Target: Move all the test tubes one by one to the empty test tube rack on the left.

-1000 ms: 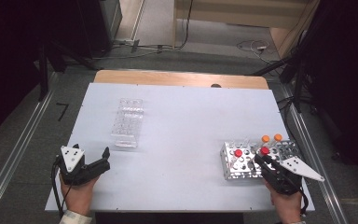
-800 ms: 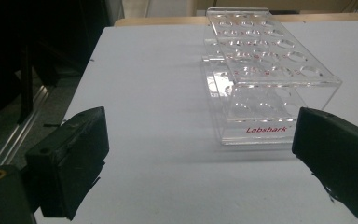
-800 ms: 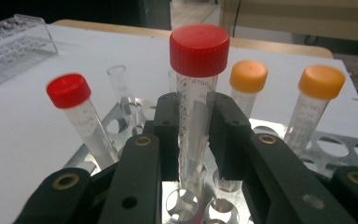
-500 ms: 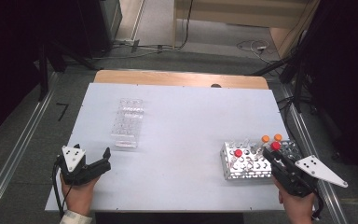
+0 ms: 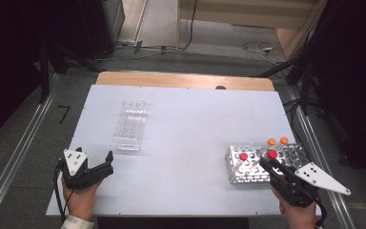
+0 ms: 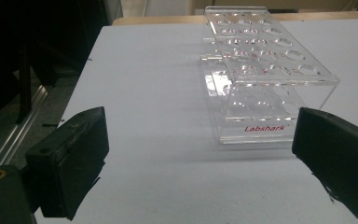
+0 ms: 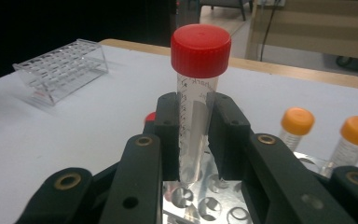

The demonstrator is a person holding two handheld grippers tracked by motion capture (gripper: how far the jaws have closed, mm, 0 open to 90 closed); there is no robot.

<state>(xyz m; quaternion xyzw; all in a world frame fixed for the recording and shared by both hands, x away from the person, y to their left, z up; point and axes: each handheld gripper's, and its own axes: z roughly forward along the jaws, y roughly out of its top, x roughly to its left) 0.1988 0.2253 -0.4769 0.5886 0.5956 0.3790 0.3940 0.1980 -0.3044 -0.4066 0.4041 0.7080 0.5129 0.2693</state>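
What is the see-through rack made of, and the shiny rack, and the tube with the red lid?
The see-through rack looks like clear, glossy acrylic: the table shows through it.
The shiny rack seems to be bright metal, since it gleams silver around its holes.
The tube in the right gripper looks like clear plastic with printed marks; its red lid looks like matte, ribbed plastic.

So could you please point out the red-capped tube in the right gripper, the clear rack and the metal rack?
Red-capped tube (image 7: 200,51), right gripper view, on its cap.
Clear rack (image 6: 261,60), left gripper view, on its top plate.
Metal rack (image 5: 248,175), high view, on its front wall.
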